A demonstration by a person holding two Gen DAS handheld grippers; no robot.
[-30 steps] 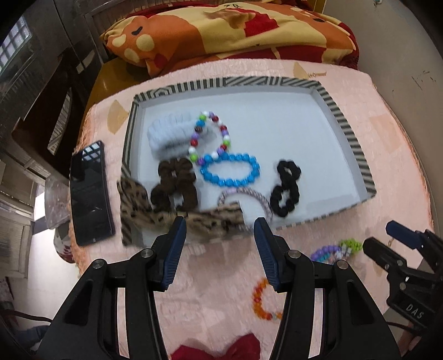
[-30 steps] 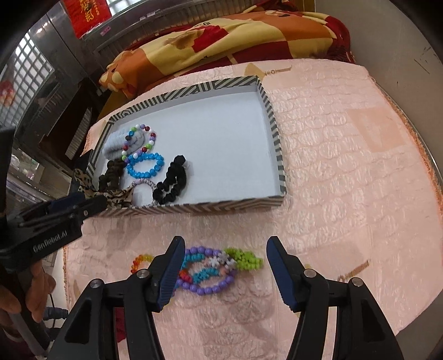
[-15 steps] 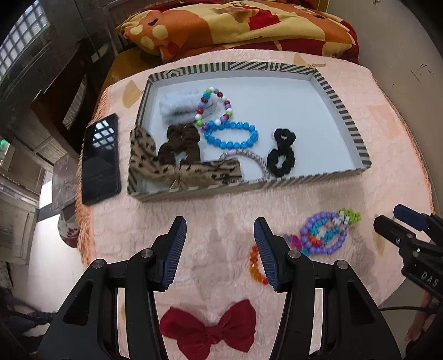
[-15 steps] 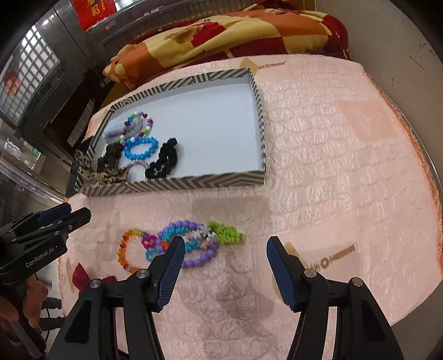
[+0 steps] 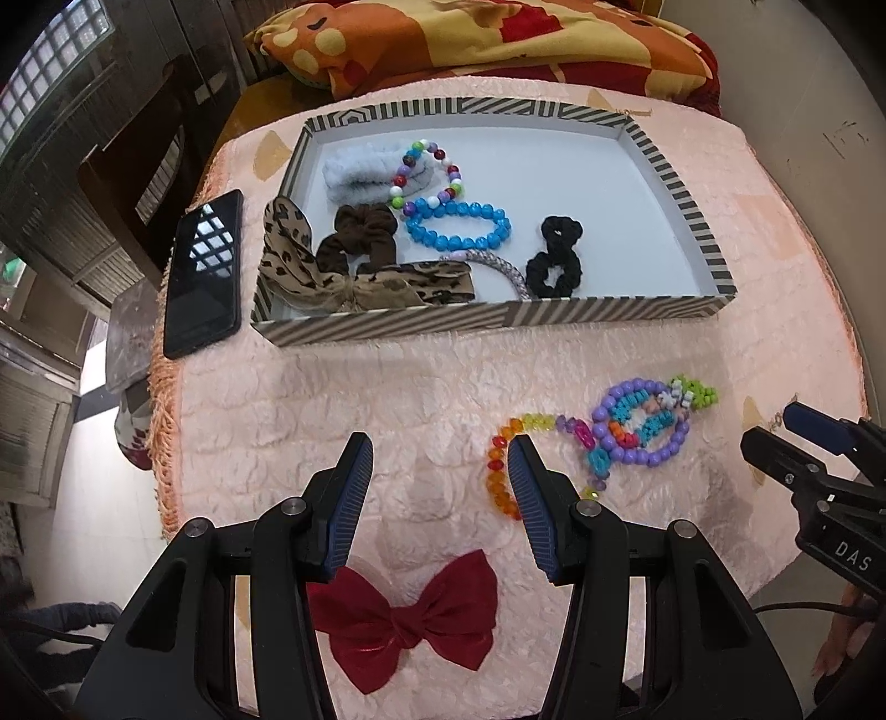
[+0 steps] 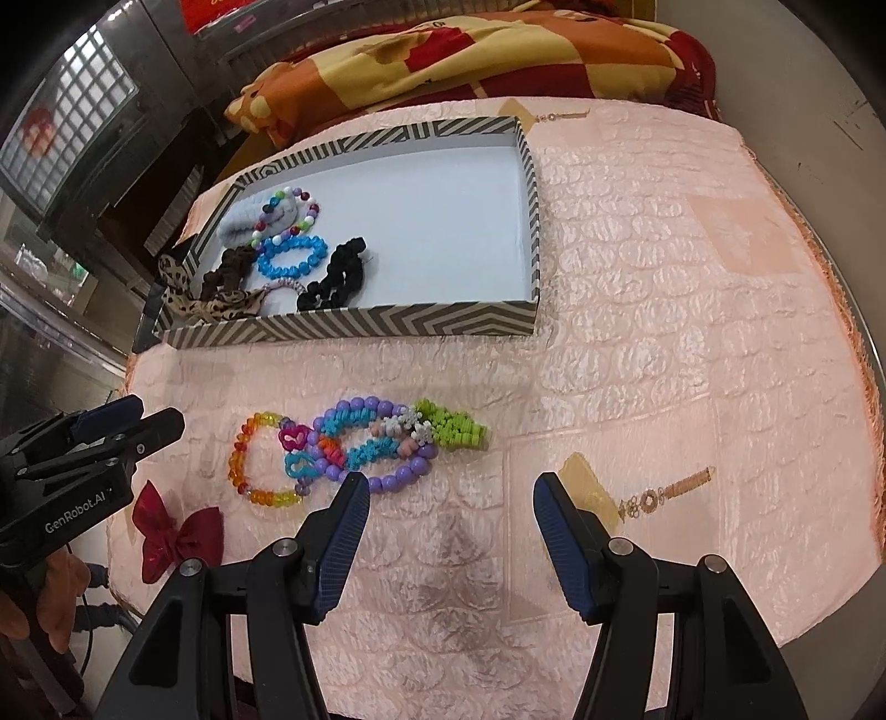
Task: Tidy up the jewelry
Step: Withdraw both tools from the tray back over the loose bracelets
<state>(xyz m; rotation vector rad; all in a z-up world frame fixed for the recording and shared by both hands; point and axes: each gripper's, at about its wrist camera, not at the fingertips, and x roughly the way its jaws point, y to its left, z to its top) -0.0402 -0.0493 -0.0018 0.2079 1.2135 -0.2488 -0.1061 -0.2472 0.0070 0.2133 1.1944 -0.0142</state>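
Note:
A striped tray (image 5: 487, 321) (image 6: 360, 327) holds scrunchies, bead bracelets and a leopard bow. On the pink cloth in front of it lie a tangle of purple, blue and green bead bracelets (image 5: 642, 426) (image 6: 382, 443), an orange bead bracelet (image 5: 498, 465) (image 6: 249, 471) and a red bow (image 5: 410, 615) (image 6: 171, 537). My left gripper (image 5: 440, 459) hangs open over bare cloth, the red bow just below it and the orange bracelet by its right finger. Right of the bead tangle my right gripper (image 6: 451, 487) stands open with nothing between its fingers.
A black phone (image 5: 205, 277) lies left of the tray near the cloth's fringe. A small gold chain piece (image 6: 664, 495) rests on the cloth right of my right gripper. A patterned blanket (image 5: 498, 39) is piled behind the tray. The table edge curves close on both sides.
Both grippers have drawn back from the tray toward the table's near edge. The red bow and the loose bracelets have come into the left wrist view. Neither jaw has changed.

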